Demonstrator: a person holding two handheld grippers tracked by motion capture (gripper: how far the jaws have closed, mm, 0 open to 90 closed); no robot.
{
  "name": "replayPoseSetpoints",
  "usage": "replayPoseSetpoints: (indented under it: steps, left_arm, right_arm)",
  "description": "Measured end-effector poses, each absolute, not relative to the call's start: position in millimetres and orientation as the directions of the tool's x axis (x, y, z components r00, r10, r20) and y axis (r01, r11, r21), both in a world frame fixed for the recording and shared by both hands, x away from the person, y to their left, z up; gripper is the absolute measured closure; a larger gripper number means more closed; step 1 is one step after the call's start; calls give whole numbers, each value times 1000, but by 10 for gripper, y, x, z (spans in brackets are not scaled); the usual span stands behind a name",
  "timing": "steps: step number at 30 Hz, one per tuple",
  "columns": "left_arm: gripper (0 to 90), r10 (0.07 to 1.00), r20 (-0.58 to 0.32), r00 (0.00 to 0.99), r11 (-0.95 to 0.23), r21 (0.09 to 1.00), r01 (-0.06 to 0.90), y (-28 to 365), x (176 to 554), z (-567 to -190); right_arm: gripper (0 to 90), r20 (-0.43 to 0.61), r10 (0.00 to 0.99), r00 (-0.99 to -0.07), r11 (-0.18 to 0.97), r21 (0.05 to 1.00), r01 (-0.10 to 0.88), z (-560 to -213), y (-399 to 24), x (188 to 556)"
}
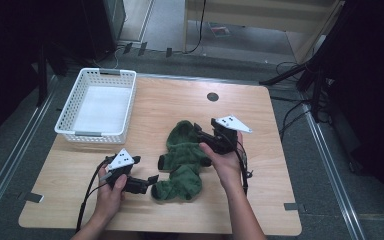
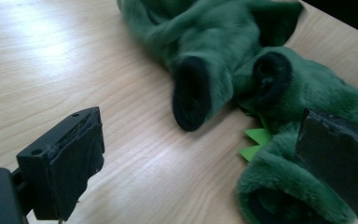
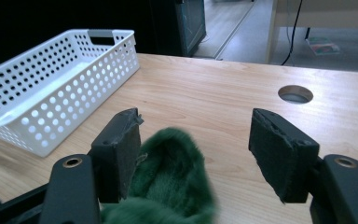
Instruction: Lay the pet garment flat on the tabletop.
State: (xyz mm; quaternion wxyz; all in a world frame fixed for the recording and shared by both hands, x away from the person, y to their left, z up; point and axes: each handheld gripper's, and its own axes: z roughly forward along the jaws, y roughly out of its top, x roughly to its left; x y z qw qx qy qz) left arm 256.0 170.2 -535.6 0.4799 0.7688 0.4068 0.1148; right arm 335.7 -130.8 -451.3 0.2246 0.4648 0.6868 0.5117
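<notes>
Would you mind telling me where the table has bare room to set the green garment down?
Bare wood lies between the white basket and the green garment, and along the far edge by the round hole. The table is crowded at the near middle, around both grippers.

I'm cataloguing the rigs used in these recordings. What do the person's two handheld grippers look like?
Both are black. The left gripper and right gripper each carry a grey three-cornered plate with small dark markings on top. A thin black cable trails from each toward the person. Up close, the flat rectangular jaw pads look worn at the edges, and round metal-ringed holes show on the arms behind them. The forearms are bare, no sleeves.
</notes>
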Motion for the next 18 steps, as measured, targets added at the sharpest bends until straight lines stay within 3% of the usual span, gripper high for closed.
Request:
replayPoseSetpoints:
  steps: [3,7,15,16,18]
  left_arm:
    - [19,758,-224,613,-192,821,537,1692,2687,-5284]
    - [145,798,-231,557,-160,809,565,1512,2941,-5091]
    - [154,851,-193,488,-161,789,593,1185,3521,-5095]
    - [227,867,-171,468,-175,776,607,1140,3590,-5117]
    - [259,886,-129,446,-202,758,621,1040,3708,-5182]
  right_arm:
    - [368,150,873,-464,77,897,435,-4569,-1352,3361]
    - [393,153,878,-453,116,850,513,-4667,-1329,3488]
    - [509,131,873,-469,218,757,616,-5007,-1176,3784]
    - [530,123,875,-468,232,741,630,-5067,-1132,3827]
    - [557,112,878,-466,242,735,633,-5093,-1110,3847]
